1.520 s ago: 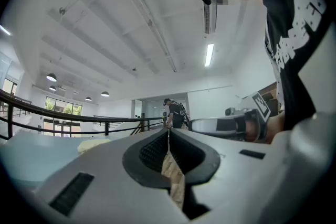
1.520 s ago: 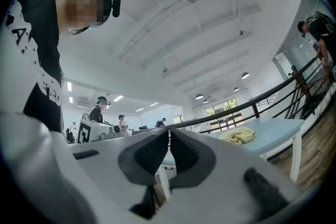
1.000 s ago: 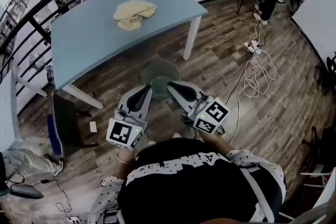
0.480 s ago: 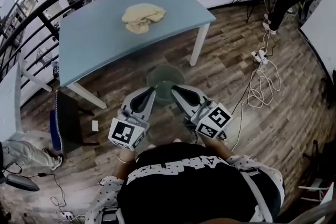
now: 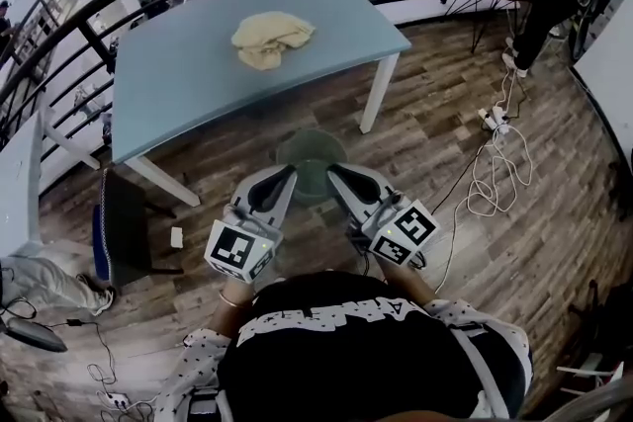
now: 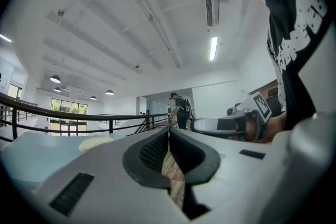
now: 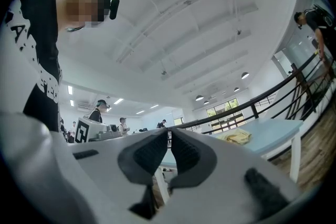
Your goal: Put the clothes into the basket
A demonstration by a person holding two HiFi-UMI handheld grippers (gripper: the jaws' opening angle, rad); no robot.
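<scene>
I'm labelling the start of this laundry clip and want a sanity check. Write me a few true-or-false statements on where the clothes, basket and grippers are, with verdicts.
1. The clothes lie on the blue table. True.
2. The basket stands on the wooden floor by the table. True.
3. Clothes are already in the basket. False: none show in it.
4. The right gripper holds a garment. False: its fingers are shut on nothing.
5. The left gripper has its fingers shut and empty. True.
</scene>
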